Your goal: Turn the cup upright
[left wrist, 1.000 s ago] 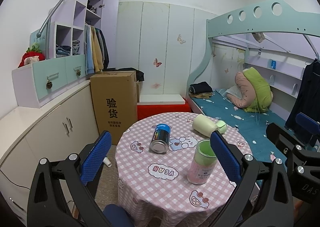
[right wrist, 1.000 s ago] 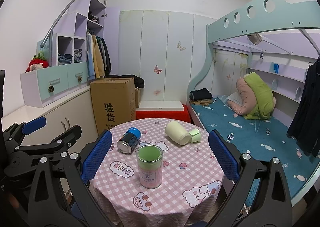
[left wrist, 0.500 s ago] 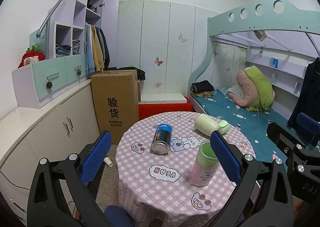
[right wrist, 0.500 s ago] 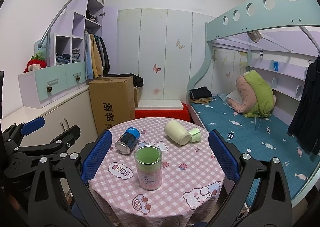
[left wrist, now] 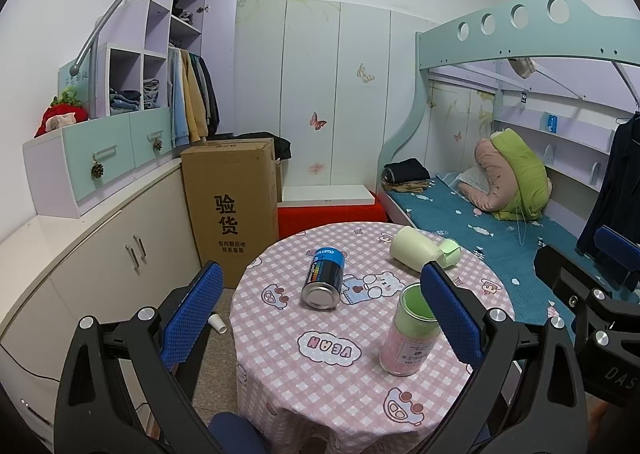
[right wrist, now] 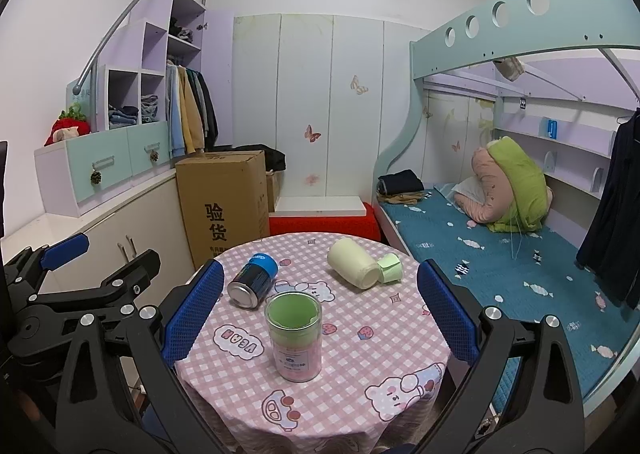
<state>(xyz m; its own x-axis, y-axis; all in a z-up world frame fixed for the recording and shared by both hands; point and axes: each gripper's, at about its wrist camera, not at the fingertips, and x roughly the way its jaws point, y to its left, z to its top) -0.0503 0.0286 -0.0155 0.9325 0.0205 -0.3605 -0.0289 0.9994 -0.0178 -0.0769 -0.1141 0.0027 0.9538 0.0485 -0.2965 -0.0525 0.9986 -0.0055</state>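
Tipping that pale cup (right wrist: 354,268) up: both claws, left claw (left wrist: 318,320) and right claw (right wrist: 316,318), hang wide, empty, short of it; grab its body behind the pink jar (right wrist: 295,336).

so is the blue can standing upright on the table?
No, the blue can lies on its side on the table, its metal end facing the camera.

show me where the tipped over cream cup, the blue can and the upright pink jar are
cream cup (right wrist: 352,268), right wrist view, middle of its side wall as it lies tipped
blue can (left wrist: 325,276), left wrist view, its printed side as it lies tipped
pink jar (right wrist: 297,346), right wrist view, pink lower body
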